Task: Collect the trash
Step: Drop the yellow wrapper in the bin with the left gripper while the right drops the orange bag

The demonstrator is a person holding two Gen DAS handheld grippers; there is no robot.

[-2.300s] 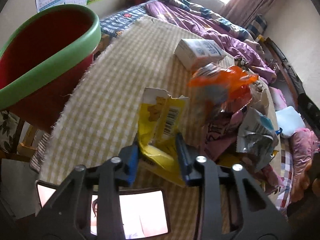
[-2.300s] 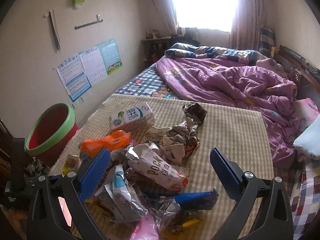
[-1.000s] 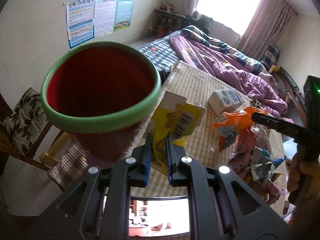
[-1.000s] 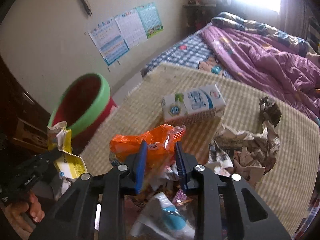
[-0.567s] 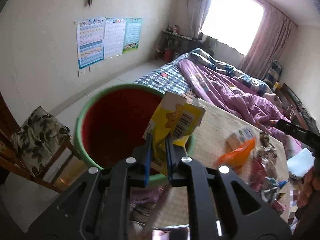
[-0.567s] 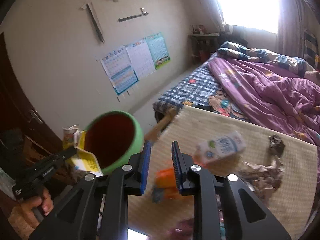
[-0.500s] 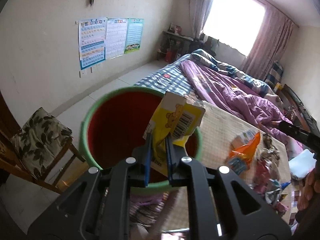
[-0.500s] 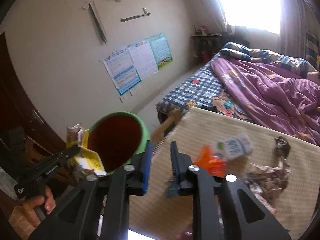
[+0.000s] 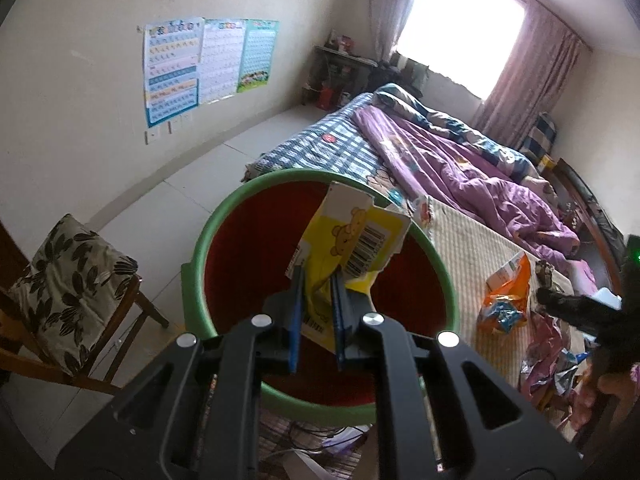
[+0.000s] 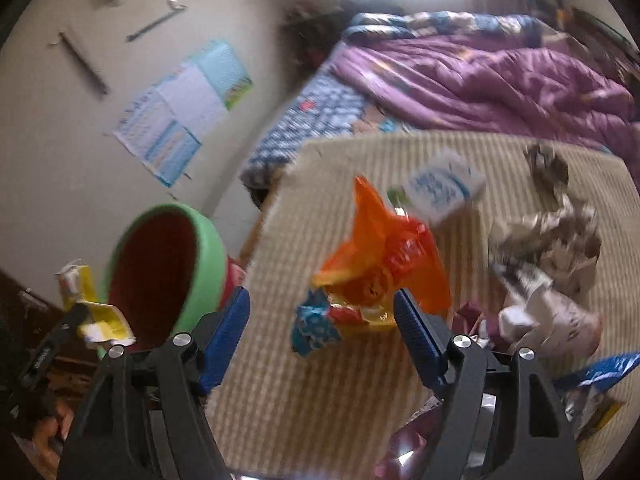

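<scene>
Over the red bin [image 9: 248, 264], left gripper [image 9: 316, 320] pinches yellow wrapper [image 9: 352, 240]; right gripper [image 10: 322, 320] opening, orange bag [image 10: 380, 264] seemingly loose

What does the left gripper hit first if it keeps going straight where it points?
Most likely the red inside of the green-rimmed bin. The left gripper, shut on the yellow wrapper, points down into the bin's mouth with nothing else in between; depth is uncertain.

— Can you read anything on the yellow wrapper [image 9: 352, 240] you hold over the red bin [image 9: 320, 300]?

— Only a barcode [image 9: 366, 250] beside a cartoon bear; the digits are too small.

— And the wall charts [image 9: 204, 68] beyond the bin?

— Rows of print, nothing you can make out. The white carton [image 10: 440, 188] past the orange wrapper [image 10: 384, 256] is blurred too.
</scene>
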